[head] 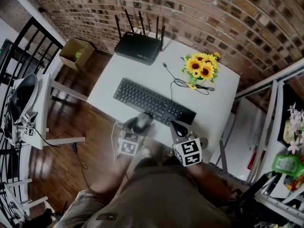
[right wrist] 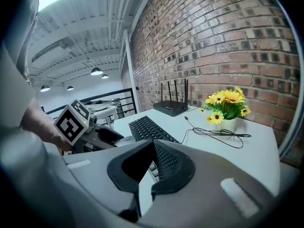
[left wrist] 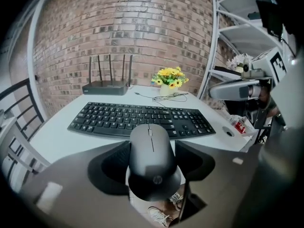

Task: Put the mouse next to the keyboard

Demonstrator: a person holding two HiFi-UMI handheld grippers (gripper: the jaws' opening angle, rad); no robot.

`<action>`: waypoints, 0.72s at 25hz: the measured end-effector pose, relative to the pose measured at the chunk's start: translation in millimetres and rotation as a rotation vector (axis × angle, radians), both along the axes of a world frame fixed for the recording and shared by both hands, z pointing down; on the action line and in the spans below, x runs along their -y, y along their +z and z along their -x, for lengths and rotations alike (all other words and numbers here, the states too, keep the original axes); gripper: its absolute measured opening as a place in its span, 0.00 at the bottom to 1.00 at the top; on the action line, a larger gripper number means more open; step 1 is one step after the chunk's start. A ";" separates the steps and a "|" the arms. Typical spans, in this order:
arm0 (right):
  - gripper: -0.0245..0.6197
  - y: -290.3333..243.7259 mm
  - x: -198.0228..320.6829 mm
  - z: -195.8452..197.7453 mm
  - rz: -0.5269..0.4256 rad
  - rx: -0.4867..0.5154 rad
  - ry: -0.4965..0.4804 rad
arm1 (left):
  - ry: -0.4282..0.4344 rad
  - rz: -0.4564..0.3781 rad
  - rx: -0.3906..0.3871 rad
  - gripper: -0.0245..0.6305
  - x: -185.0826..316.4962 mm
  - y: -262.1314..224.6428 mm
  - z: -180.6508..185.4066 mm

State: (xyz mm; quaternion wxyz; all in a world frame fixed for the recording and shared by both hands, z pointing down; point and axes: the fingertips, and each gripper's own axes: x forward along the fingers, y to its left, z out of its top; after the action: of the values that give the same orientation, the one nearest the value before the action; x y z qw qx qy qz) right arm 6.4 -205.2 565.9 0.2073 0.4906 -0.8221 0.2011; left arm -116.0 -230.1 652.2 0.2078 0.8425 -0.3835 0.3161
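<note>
- Matte black, the mouse (left wrist: 151,170) is pinched between the two pads of the left gripper (left wrist: 152,146), one pad on each flank. Its nose points away from the gripper toward the keyboard (left wrist: 142,118).
- Under the mouse's tail a shoe (left wrist: 159,216) shows rather than the tabletop (left wrist: 57,139). I judge from this that the mouse hangs in the air over the near edge, not yet set down.
- The step in hand looks like the carry, with the mouse gripped and the placing to come.
- The next move calls for taking the mouse forward and to one side of the keyboard, just beside an end, then lowering it flat onto bare tabletop before the pads spread.
- The right gripper (right wrist: 153,144) has its pads pressed together at the tips with nothing between them. It hangs off to the left gripper's right, near the keyboard's right end, so it may crowd that spot.
- The mouse's underside and the exact pad contact are hidden by its own body.
- In the head view both grippers are blurred.
- A small round thing (left wrist: 229,133) beyond the keyboard's right end is too small to name.
</note>
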 end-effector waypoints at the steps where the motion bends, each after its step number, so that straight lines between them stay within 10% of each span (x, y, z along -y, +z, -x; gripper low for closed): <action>1: 0.06 -1.8 -2.5 -0.8 -0.005 -0.002 0.015 | 0.011 -0.010 -0.010 0.49 0.7 -5.1 -2.5; 18: 0.06 -27.2 -69.4 -34.4 -0.074 -0.043 0.315 | 0.201 -0.107 -0.220 0.49 -21.4 -75.4 -60.2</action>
State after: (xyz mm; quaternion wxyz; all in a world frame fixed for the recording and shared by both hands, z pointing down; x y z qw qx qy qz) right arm 40.8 -135.8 538.7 0.1725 0.6250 -0.7372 0.1903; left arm -55.8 -208.7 576.8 0.1707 0.9160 -0.2885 0.2205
